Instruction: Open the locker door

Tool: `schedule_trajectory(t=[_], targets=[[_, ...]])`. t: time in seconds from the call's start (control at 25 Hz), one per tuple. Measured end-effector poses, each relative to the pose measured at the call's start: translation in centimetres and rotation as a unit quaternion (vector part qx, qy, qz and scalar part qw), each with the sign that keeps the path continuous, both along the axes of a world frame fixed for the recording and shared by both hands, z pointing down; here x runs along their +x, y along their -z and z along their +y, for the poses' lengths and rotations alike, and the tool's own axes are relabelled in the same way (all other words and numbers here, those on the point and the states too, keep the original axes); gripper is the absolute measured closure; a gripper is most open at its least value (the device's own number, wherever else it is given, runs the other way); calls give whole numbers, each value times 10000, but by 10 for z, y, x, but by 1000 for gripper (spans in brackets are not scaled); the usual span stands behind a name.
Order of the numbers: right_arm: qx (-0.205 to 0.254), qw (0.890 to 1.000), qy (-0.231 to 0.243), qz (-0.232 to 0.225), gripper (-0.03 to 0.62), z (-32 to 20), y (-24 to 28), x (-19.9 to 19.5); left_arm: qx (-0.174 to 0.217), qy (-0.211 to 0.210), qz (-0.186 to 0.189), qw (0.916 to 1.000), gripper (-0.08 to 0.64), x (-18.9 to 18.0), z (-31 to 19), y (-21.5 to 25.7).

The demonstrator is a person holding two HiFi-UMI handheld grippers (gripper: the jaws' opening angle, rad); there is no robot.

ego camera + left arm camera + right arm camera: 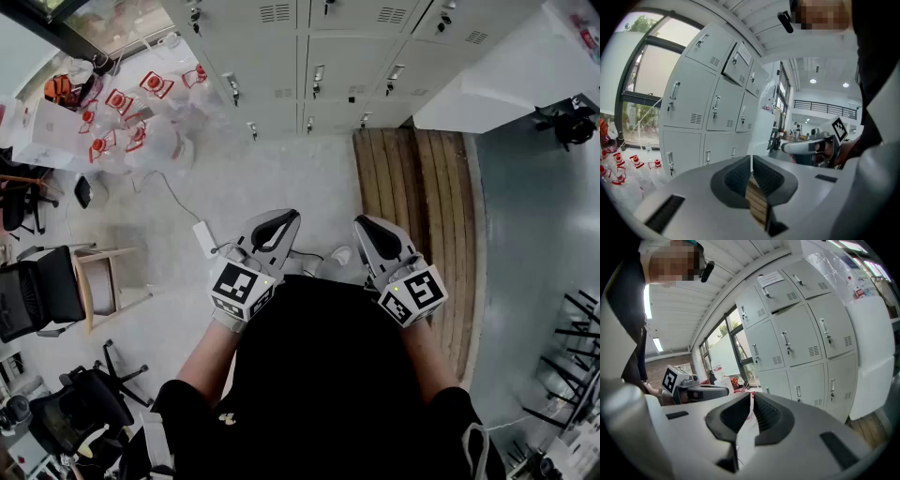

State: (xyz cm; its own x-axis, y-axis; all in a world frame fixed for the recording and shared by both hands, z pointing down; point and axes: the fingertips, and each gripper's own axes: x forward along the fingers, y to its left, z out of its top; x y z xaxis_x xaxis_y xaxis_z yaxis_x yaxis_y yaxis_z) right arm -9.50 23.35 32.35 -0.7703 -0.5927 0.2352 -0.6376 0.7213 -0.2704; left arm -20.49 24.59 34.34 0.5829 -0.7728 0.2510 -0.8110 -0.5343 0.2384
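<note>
A bank of pale grey lockers [309, 56] stands ahead of me, each door with a small metal handle. In the left gripper view the lockers [708, 98] fill the left side; an upper door with a paper label [739, 60] seems to hang slightly ajar. The same labelled door [774, 287] shows in the right gripper view. My left gripper [274, 229] and right gripper [373, 234] are held side by side in front of my body, well short of the lockers. Both are shut with nothing between the jaws, as the left gripper [751, 158] and right gripper [751, 395] views show.
A wooden slatted platform [417, 197] lies on the floor at the right, by a large white block [506, 75]. Clear bags with red items [131, 117] are piled at the left of the lockers. Chairs [56, 291] stand at the far left. A white power strip [204, 238] lies near the left gripper.
</note>
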Motion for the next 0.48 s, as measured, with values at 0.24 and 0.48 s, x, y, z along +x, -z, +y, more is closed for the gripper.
schedule_trajectory(t=[0.24, 0.48], targets=[[-32, 9999, -93, 106, 549, 7, -2, -23, -119, -52, 101, 9999, 528, -26, 7, -10], [-122, 9992, -363, 87, 548, -1, -6, -41, -24, -348, 128, 9993, 528, -41, -6, -8]])
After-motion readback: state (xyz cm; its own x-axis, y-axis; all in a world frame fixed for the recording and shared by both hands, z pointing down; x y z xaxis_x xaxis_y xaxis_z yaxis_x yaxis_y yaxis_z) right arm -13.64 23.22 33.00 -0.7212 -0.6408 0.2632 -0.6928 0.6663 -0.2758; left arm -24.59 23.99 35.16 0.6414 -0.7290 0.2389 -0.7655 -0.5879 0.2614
